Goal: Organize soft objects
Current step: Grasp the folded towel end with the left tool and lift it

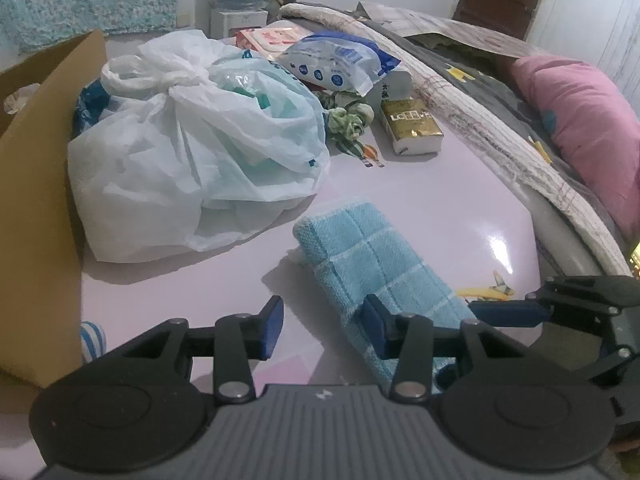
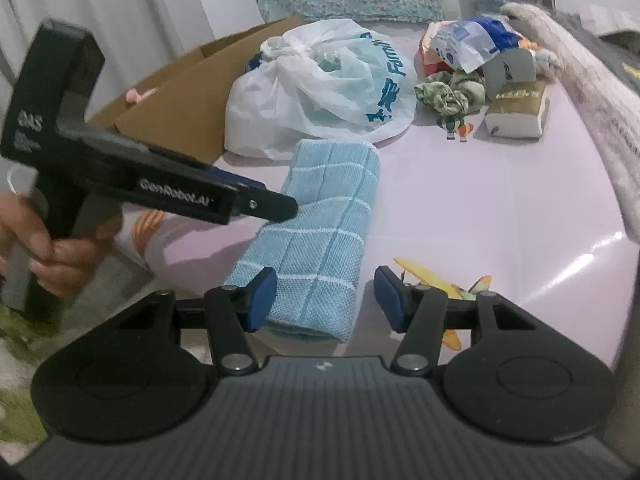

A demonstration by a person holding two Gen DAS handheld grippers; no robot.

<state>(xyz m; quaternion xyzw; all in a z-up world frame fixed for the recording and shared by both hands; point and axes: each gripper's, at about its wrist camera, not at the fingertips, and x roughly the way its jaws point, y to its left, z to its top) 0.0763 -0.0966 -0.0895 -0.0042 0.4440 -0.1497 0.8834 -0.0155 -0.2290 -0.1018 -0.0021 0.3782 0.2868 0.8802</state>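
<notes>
Spreading across both views, a glossy pale pink worktop [image 2: 460, 200] is seen carrying everything. Beyond the folded blue towel [image 2: 320, 232] a cardboard box [image 2: 168, 120] is set, and a tied white plastic bag [image 2: 316, 88] is found just beside it. Farther back from the towel, a blue-and-white packet [image 2: 468, 44], a gold tissue pack [image 2: 516, 114] and a green scrunchie [image 2: 448, 94] are grouped. The towel is laid near the worktop's front edge. The right claw [image 2: 324, 300] is held about half open astride the towel's near end, nothing gripped. The left claw [image 1: 324, 330] is likewise half open, one finger [image 1: 376, 332] over the towel, nothing clamped.
</notes>
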